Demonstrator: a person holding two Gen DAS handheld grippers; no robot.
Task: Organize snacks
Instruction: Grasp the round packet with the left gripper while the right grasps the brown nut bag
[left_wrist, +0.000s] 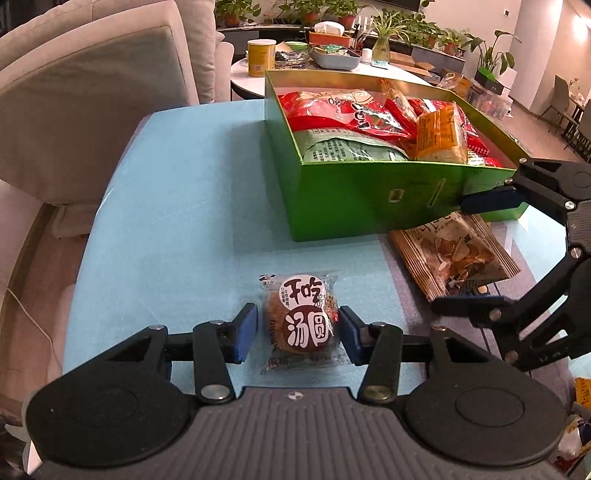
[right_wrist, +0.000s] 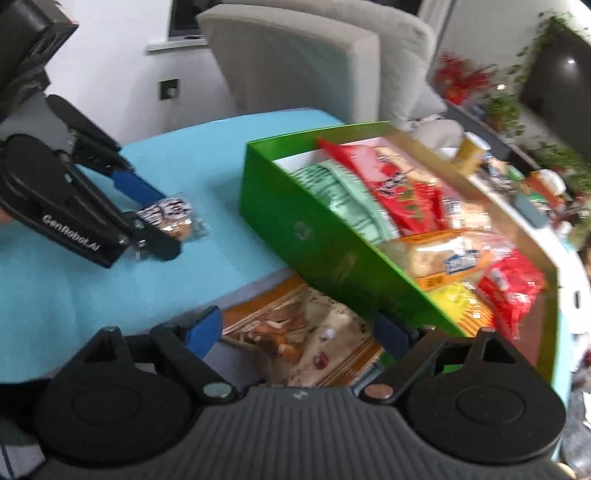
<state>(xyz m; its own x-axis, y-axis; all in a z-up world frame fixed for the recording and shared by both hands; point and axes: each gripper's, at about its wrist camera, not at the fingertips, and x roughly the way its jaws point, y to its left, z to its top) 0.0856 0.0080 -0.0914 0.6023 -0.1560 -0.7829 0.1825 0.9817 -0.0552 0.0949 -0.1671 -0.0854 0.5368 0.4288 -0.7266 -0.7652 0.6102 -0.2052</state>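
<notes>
On the light blue tablecloth (left_wrist: 177, 192) lies a small clear-wrapped round cake (left_wrist: 301, 321), its wrapper printed with two circles, a white one above and a brown one below, carrying large Chinese characters that read 干吃汤圆. The left gripper (left_wrist: 298, 332) is spread around it, one blue pad on each side of the packet; the right pad sits at the wrapper's edge, and the left pad stands slightly off it. In the right wrist view the same gripper's body bears the white lettering "GenRobot.AI". Beyond the cake stands an open green box (left_wrist: 369, 199) with a gold inner lining, filled with snacks: red bags (left_wrist: 332, 110) with black and white print, a pale green bag (left_wrist: 343, 147) covered in fine text too small to read, and an orange-trimmed bread packet (left_wrist: 441, 134). Just in front of the box, partly off the cloth, lies a brown chip bag (left_wrist: 454, 254) showing pictured crisps; its dark lettering at the top is half hidden. The right gripper (right_wrist: 299, 332) hangs over this bag with its blue fingers held wide apart, one finger against the box's near wall, gripping nothing. Behind, a yellow canister (left_wrist: 261, 57) stands on a round white table (left_wrist: 243, 79).
</notes>
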